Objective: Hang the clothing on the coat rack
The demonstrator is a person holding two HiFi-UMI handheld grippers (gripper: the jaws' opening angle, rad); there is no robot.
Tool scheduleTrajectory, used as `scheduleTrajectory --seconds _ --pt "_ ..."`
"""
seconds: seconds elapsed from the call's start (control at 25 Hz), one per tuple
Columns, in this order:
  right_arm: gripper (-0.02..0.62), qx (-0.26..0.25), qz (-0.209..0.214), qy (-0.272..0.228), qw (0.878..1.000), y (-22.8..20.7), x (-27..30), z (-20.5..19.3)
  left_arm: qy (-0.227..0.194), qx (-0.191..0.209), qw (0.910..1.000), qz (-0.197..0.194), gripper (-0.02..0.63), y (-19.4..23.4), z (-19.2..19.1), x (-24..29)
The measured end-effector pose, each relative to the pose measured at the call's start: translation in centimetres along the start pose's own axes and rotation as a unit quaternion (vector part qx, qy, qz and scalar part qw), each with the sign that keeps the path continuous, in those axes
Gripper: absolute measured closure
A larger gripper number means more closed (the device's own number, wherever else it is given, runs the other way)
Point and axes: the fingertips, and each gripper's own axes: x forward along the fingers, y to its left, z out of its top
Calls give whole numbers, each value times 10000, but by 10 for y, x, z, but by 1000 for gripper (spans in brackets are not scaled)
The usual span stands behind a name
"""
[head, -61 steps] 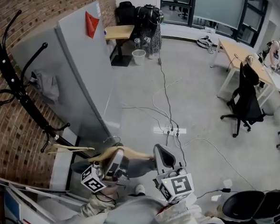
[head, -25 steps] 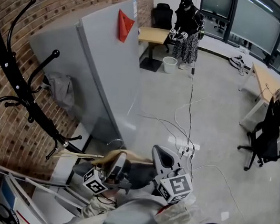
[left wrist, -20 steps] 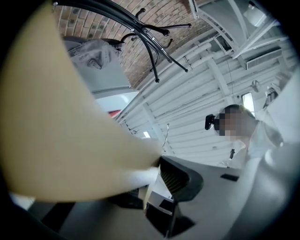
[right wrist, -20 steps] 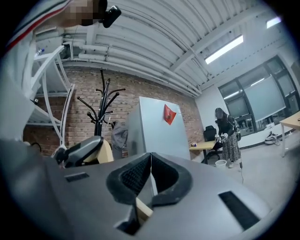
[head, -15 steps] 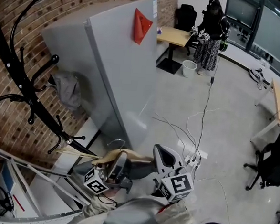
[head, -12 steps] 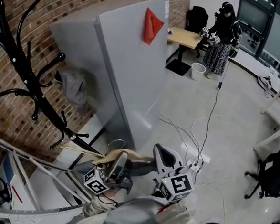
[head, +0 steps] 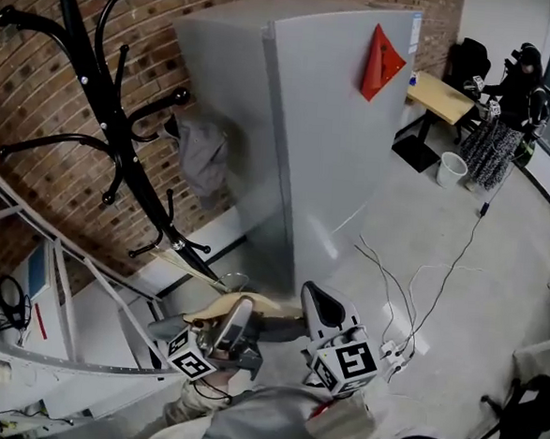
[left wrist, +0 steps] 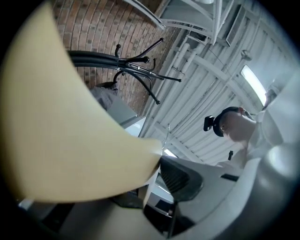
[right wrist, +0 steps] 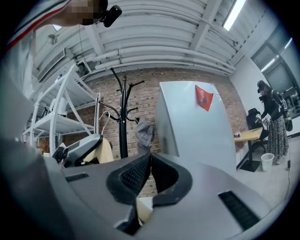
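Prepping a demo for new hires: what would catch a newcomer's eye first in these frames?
A tall black coat rack stands against the brick wall at the upper left of the head view, and a grey garment hangs between it and a big grey cabinet. The cabinet carries a bright red triangular flag. At bottom centre, the left hand-held gripper is clamped on a pale wooden hanger.

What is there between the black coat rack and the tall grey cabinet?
A grey garment hangs between the coat rack and the cabinet; the head view shows it.
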Motion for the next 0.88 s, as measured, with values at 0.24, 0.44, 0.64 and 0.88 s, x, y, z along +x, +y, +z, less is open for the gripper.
scheduleTrajectory --seconds 0.24,0.44,0.64,0.88 --pt "571 49 623 48 9980 17 21 -5 -237 459 9978 410 492 0 14 -16" --pt "571 11 1204 150 9926 40 34 -7 -544 790 9924 775 492 -4 26 -34" --pt "571 -17 1617 260 9865 52 41 -13 -882 1063 9839 1139 494 -6 36 -54" --pt "571 -29 1977 315 9797 67 54 -17 -1237 1270 9744 1386 494 -12 51 -73"
